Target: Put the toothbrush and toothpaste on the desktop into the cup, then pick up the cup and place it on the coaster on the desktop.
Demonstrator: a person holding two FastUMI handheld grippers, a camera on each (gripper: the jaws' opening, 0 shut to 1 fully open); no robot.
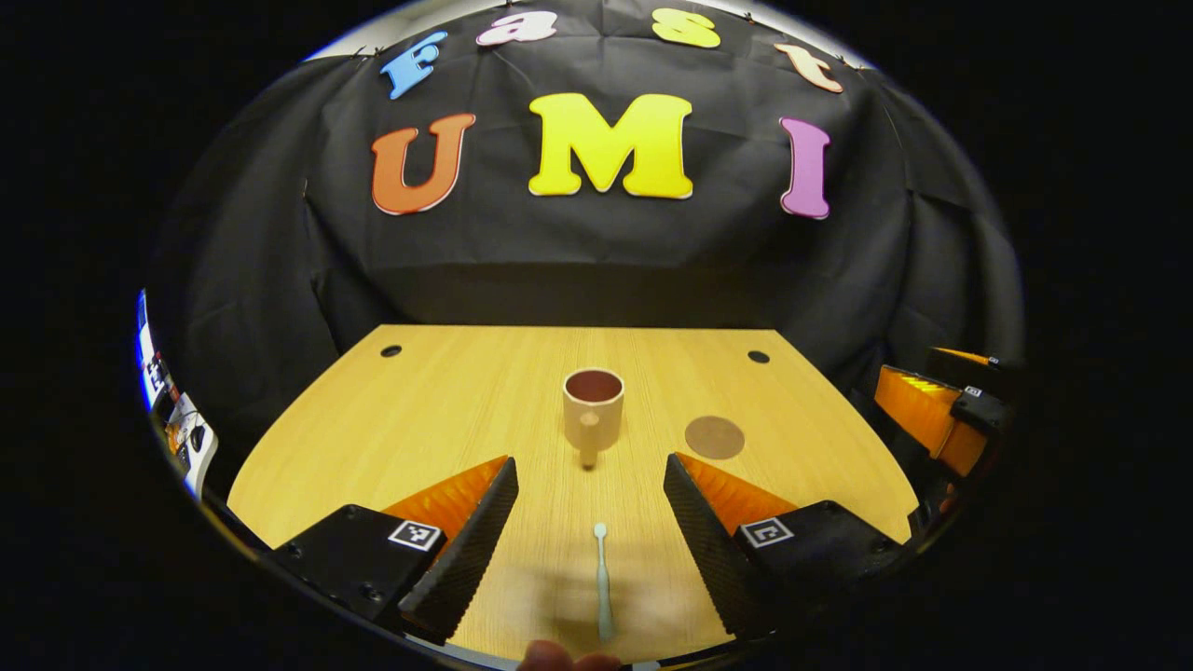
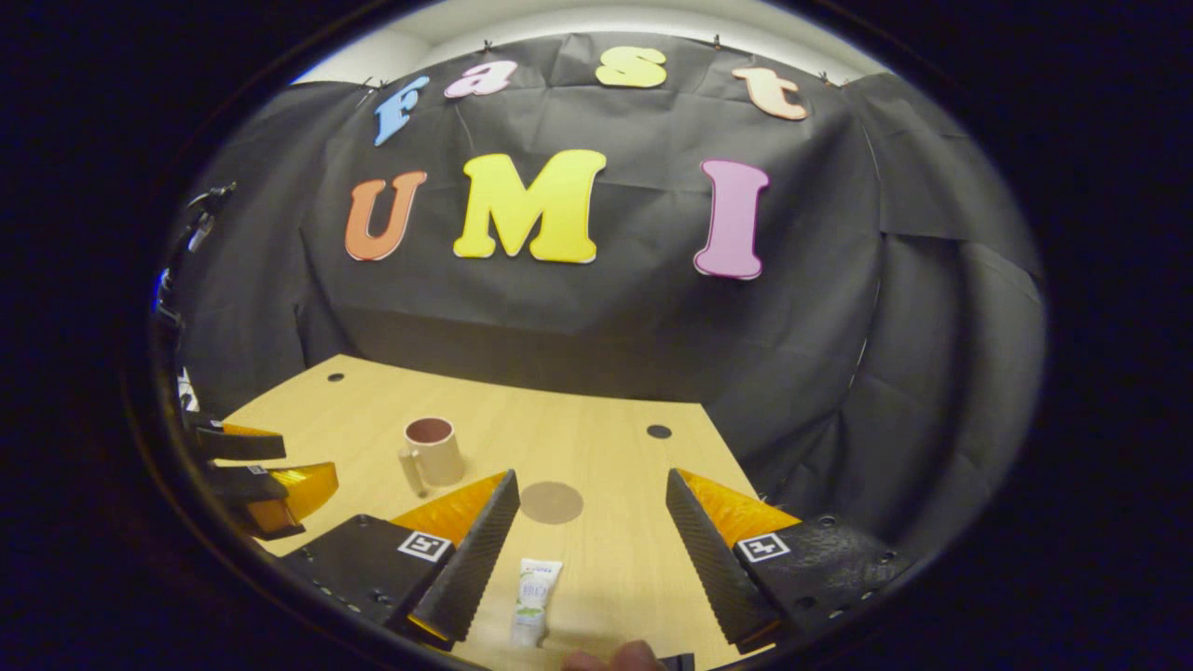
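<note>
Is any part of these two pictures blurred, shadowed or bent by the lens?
Left gripper view: the toothbrush lies in soft shadow, its near end blurred; the desktop edge curves from the fisheye. Right gripper view: the toothpaste is slightly soft, in shadow.

Pale wood-grain desktop (image 1: 447,410) — smooth, faintly shiny. Matt cup (image 1: 594,407), likely ceramic. Glossy plastic toothpaste tube (image 2: 535,601) — matt black cloth wall (image 2: 578,308).

Jaws of the left gripper (image 1: 591,508) spread wide — toothbrush (image 1: 603,582) lying between them, cup (image 1: 593,409) beyond.
</note>
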